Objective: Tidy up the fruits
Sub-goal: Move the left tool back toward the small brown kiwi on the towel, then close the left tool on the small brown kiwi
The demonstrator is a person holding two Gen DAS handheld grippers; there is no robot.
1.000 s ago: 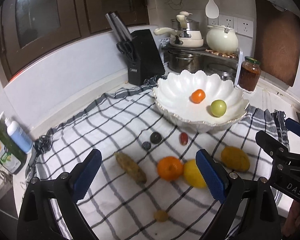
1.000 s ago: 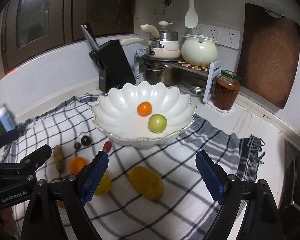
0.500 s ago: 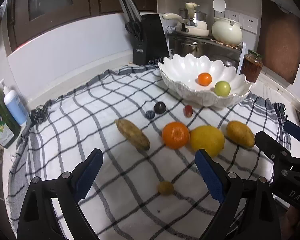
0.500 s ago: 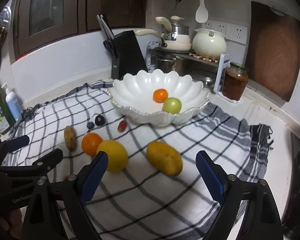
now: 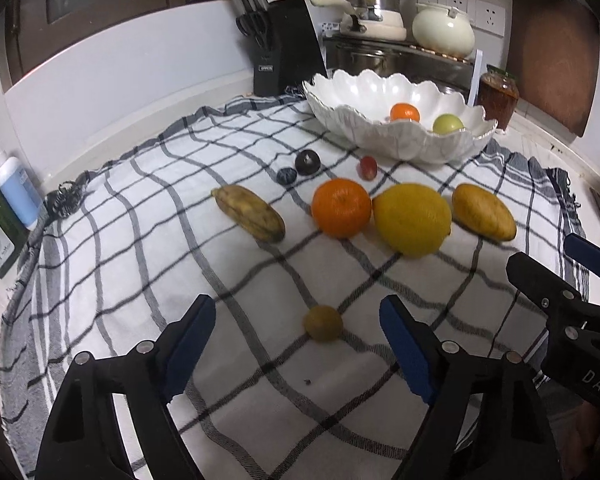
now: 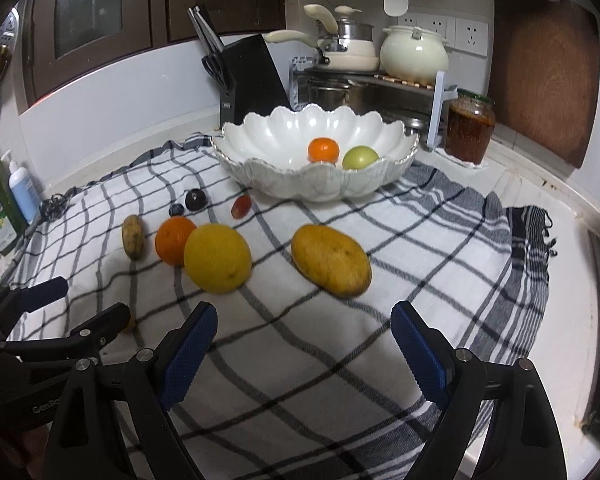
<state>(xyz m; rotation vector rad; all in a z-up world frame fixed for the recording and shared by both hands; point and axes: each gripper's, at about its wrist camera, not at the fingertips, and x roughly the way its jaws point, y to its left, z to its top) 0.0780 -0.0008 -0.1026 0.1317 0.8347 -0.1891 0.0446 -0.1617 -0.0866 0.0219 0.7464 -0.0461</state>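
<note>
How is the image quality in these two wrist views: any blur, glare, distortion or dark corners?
Left wrist view: strong fisheye bend in the checked cloth, dark corners, slight motion smear on the mango, soft glare in the white bowl. Right wrist view: same barrel curve and vignette, lemon and mango edges soft, ceiling light reflected in the cabinet glass.

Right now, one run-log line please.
left gripper: closing, empty, over small brown fruit | right gripper: open, empty, near mango | bowl: two fruits
</note>
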